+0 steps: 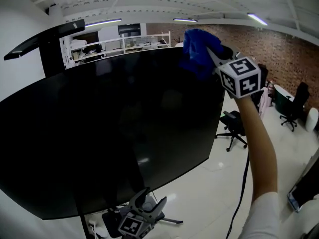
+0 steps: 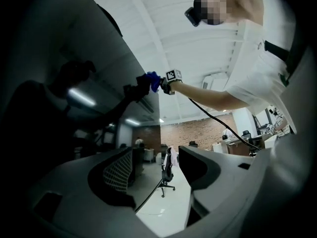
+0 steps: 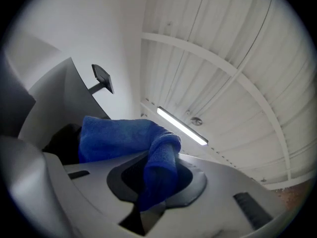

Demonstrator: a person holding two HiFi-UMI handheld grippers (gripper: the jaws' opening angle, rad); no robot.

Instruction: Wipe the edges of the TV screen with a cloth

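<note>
A large black TV screen (image 1: 109, 128) fills most of the head view. My right gripper (image 1: 212, 54) is raised to the screen's top right corner and is shut on a blue cloth (image 1: 198, 51), which lies against the upper edge. In the right gripper view the blue cloth (image 3: 143, 155) is pinched between the jaws and bunches out to the left over the dark screen edge (image 3: 62, 143). My left gripper (image 1: 144, 208) hangs low below the screen, open and holding nothing. The left gripper view shows the cloth (image 2: 152, 81) at the screen's corner, far above the open left gripper (image 2: 156, 175).
The TV stands on a base (image 1: 112, 218) on a white floor. Office chairs (image 1: 233, 128) stand to the right, by a brick wall (image 1: 279, 49). A cable (image 1: 243, 183) hangs from my right arm. Shelving (image 1: 119, 44) stands behind the screen.
</note>
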